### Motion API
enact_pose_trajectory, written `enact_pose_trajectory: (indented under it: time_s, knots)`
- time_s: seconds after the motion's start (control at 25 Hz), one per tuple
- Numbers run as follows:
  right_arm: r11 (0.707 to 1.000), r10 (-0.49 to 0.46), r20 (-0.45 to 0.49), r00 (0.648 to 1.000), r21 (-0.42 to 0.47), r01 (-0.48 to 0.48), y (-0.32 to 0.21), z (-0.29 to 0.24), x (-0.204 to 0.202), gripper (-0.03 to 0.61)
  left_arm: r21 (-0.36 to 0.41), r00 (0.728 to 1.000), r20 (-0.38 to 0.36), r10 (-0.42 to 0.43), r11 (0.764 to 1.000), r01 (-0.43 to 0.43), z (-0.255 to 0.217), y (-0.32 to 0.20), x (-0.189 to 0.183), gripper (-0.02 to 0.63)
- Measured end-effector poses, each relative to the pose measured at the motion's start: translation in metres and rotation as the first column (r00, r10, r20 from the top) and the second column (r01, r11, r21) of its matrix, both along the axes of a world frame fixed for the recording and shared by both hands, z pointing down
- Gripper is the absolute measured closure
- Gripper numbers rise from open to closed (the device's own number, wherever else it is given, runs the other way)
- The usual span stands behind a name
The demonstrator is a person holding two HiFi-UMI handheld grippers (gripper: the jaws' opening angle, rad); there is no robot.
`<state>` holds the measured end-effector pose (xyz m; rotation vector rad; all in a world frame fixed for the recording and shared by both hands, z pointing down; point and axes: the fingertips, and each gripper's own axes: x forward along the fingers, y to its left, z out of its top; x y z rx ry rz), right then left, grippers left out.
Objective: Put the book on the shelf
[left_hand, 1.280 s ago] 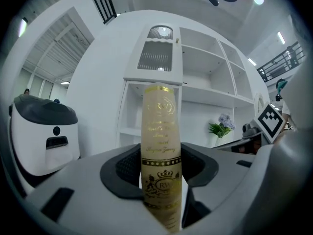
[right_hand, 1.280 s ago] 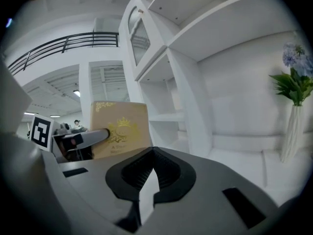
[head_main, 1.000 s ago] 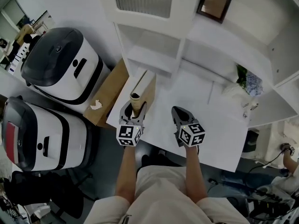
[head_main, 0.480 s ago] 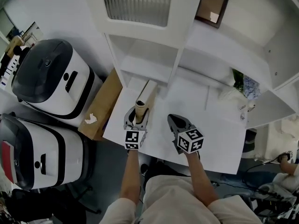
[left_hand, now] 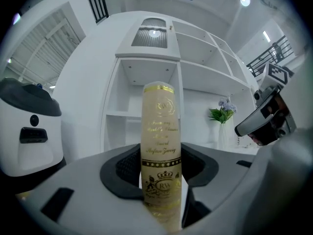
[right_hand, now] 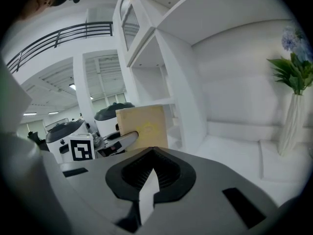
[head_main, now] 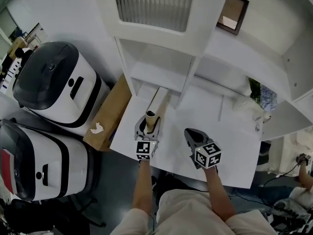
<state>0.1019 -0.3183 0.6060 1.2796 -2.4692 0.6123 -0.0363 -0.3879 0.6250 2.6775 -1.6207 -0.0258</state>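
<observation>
I saw left gripper [head_main: 149, 123] clamped on the book [head_main: 157, 102], spine upright, before the shelf [head_main: 188, 77] lower-left bay | only left gripper view gave me gilt spine lettering | right gripper [head_main: 190, 132] jaws together, empty, short of the shelf

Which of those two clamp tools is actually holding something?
The left gripper: its jaws clamp the cream book with gold lettering. The right gripper is shut on nothing.
</observation>
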Motion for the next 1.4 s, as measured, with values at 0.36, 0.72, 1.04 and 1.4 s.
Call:
enact_pose_trajectory:
  time_s: [0.36, 0.72, 1.04, 1.4]
  knots:
    - [1.000, 0.002, -0.036, 0.999, -0.020, -0.002, 0.007, 0.012, 0.009, 0.552, -0.003, 1.000, 0.000, 0.001, 1.000, -0.001, 0.027, -0.014, 0.008, 0.396]
    - [0.999, 0.010, -0.043, 0.999, -0.032, -0.011, 0.010, 0.019, 0.013, 0.552, -0.051, 1.000, 0.007, 0.012, 0.999, -0.012, 0.048, -0.025, 0.018, 0.396]
    - [0.999, 0.021, -0.033, 0.999, -0.034, -0.022, 0.009, 0.020, 0.016, 0.552, -0.079, 0.995, 0.090, 0.049, 0.996, -0.042, 0.041, -0.023, 0.022, 0.397]
    - [0.999, 0.038, -0.025, 0.999, -0.025, -0.038, 0.009, 0.016, 0.015, 0.552, -0.110, 0.995, 0.092, 0.048, 0.993, -0.038, 0.036, -0.035, 0.035, 0.396]
